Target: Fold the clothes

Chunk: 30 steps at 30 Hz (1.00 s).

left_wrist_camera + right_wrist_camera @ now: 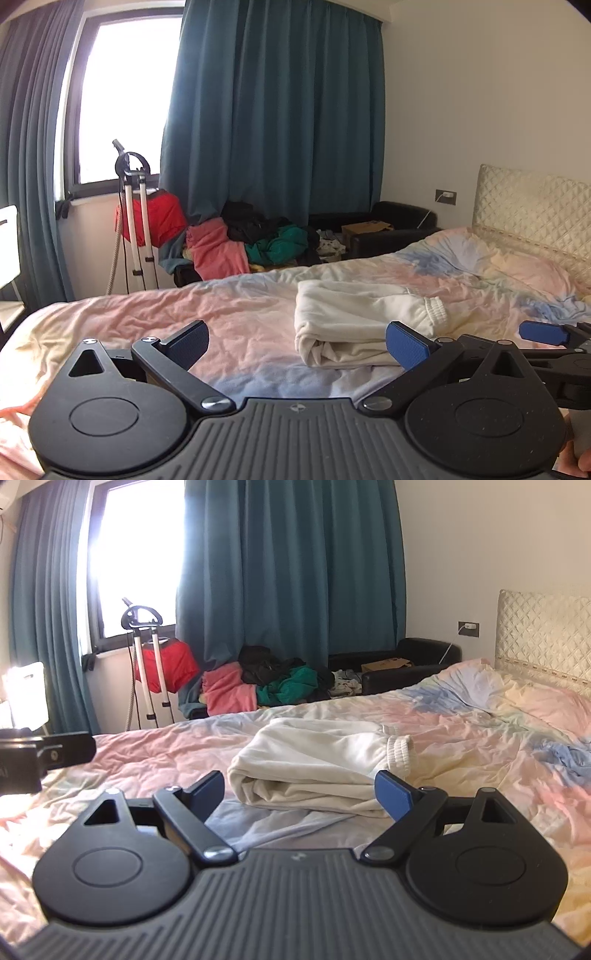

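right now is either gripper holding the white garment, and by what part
Nothing is held. The left gripper and right gripper are both open, short of the folded white garment.

A folded garment (314, 760) lies on the bed (480, 738), ahead of both grippers, with the headboard (543, 635) to its right. Beyond the bed's far edge, a clothes pile (266, 683) sits before the curtain (288, 572), a steamer stand (147, 664) at its left, a sofa (406, 664) at its right.
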### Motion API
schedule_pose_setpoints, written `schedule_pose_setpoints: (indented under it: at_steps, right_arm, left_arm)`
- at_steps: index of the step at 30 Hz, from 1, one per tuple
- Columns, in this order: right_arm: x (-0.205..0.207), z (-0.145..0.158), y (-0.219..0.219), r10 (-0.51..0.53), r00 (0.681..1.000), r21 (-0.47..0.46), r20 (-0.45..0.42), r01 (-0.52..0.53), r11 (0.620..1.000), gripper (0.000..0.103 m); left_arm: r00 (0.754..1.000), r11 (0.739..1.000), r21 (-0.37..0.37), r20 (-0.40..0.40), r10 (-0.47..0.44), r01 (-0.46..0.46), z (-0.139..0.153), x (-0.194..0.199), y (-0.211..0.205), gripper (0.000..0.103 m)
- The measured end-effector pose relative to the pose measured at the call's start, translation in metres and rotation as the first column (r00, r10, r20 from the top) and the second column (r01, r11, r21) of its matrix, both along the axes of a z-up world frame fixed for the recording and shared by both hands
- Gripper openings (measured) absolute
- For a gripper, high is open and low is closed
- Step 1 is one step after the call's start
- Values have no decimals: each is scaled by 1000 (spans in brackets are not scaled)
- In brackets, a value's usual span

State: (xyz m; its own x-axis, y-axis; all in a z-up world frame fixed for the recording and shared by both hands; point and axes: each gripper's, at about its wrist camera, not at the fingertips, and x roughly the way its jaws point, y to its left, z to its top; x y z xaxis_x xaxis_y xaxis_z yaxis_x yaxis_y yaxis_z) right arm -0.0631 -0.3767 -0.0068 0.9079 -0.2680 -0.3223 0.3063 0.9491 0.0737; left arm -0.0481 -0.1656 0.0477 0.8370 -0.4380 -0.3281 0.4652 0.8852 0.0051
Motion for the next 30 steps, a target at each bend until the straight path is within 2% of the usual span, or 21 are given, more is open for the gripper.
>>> schedule_pose_setpoints:
  at_steps: [4,8,12,15,20,30]
  right_arm:
    - [3,-7,-2,-14,1000,2,-8,14,1000,90]
    - [6,-13,-1,-27,1000,1,-14,27,1000,90]
    - [6,-18,9,-49,999,-57,-6,48,997,90]
    - [6,-18,7,-54,999,-52,-8,53,997,90]
    - [6,-19,4,-62,998,-35,-11,62,997,90]
    - [7,-21,4,-69,997,-21,-17,69,997,90]
  left_arm:
    - [1000,1000,-4,0,-8,8,-13,5,-3,103]
    - [999,999,-15,-36,-39,39,-21,10,-5,103]
    - [998,999,-8,-38,-48,47,-24,10,-6,103]
    - [997,999,-12,-50,-53,53,-24,10,-5,103]
    - [1000,1000,14,-5,-24,24,-23,4,-9,103]
    - [999,999,26,-24,-40,41,-26,1,-13,103]
